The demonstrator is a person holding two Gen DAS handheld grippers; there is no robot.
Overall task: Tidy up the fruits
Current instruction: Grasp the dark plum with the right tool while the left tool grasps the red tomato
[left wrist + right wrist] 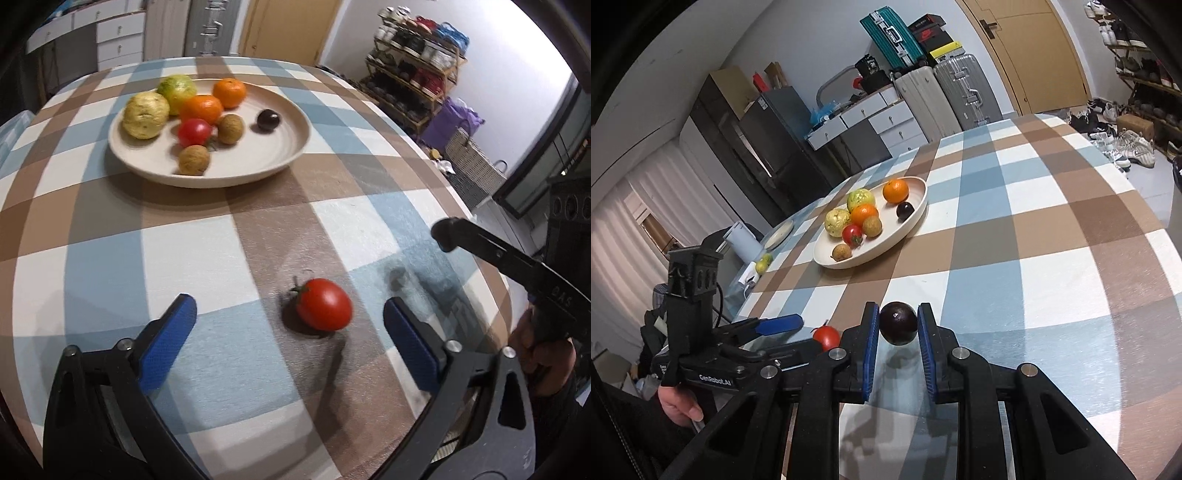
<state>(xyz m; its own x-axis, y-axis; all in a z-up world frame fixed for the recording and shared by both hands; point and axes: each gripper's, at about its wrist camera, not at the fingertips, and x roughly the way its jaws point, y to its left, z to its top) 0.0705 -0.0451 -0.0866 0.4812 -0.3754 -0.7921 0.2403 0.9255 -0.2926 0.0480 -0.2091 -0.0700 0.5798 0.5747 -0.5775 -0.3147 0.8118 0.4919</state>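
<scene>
Tomato (324, 309) between open jaws

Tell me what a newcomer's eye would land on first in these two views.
The red tomato lying on the checked tablecloth between the wide-open blue fingers of the left gripper. Next, the dark plum pinched in the right gripper, lifted above its shadow. Beyond both, the cream plate with oranges, guavas and smaller fruit.

tomato (826, 336) half hidden behind right gripper (898, 325); shoe rack (413, 70) contents blurred.
</scene>
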